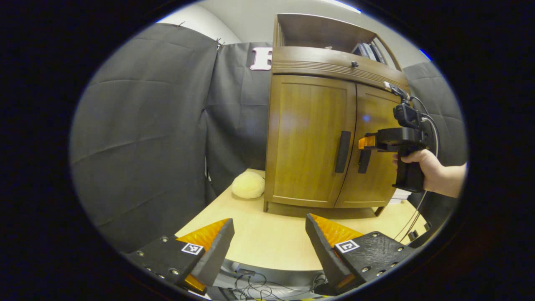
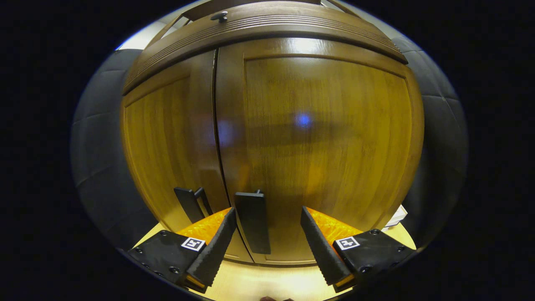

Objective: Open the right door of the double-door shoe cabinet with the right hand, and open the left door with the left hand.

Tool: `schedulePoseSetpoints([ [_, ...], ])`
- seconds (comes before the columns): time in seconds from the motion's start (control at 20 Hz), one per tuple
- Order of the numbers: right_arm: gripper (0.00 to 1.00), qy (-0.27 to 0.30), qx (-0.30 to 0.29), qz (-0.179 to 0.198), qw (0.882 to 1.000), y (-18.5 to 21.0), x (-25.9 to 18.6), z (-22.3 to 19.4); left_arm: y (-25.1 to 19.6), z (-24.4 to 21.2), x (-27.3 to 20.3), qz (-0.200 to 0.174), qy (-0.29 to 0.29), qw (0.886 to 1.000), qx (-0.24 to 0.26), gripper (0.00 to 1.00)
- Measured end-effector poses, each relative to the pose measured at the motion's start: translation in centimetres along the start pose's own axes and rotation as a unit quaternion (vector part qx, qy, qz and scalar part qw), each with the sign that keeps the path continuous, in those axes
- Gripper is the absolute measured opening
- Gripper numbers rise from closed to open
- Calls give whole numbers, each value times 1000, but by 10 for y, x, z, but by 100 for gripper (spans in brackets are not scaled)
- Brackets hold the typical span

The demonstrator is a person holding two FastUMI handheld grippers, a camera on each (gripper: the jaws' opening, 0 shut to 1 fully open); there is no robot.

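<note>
The wooden shoe cabinet (image 1: 330, 138) stands on the table with both doors closed. In the left gripper view its left door (image 1: 311, 140) and right door (image 1: 376, 167) each carry a dark vertical handle by the centre seam. A hand holds my right gripper (image 1: 363, 143) at the top of the right handle (image 1: 364, 161). In the right gripper view my right gripper (image 2: 268, 212) is open, and the right handle (image 2: 252, 221) sits between its fingers, close to the left one. The left handle (image 2: 190, 205) lies beyond. My left gripper (image 1: 268, 221) is open over the table, well short of the cabinet.
A cream fluffy ball (image 1: 248, 185) rests on the light wooden table (image 1: 259, 246) just left of the cabinet. Above the doors runs a drawer with a small knob (image 1: 354, 64), and books (image 1: 368, 51) stand on the open shelf. Cables (image 1: 250, 284) hang below the table's near edge.
</note>
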State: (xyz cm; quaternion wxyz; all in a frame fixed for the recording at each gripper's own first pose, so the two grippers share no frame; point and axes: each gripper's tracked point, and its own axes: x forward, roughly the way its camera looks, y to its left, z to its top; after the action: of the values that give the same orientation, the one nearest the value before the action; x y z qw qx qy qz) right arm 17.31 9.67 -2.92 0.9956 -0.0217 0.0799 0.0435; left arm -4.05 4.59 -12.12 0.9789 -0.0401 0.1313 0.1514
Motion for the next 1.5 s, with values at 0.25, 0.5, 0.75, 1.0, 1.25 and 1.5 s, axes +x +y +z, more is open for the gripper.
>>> schedulePoseSetpoints([
  [0.25, 92, 10, 13, 3, 1000, -7, -4, 8, 2, -5, 3, 1, 3, 1000, -4, 100],
  [0.5, 55, 16, 10, 7, 1000, -25, -22, 45, 5, -4, 6, 11, 1, 1000, -13, 100],
  [0.75, 34, 2, -13, 6, 1000, -42, -42, 72, 5, -3, 7, 19, 1, 1000, -15, 100],
  [1.0, 12, 11, -21, 29, 999, -41, -34, 64, 7, 2, 6, 19, -12, 1000, -8, 98],
  [1.25, 8, 13, -27, 38, 999, -39, -37, 63, 3, -3, 5, 8, -9, 1000, -5, 99],
  [1.5, 8, 22, -24, 48, 998, -38, -38, 62, 1, 3, 2, -1, -26, 1000, 13, 100],
])
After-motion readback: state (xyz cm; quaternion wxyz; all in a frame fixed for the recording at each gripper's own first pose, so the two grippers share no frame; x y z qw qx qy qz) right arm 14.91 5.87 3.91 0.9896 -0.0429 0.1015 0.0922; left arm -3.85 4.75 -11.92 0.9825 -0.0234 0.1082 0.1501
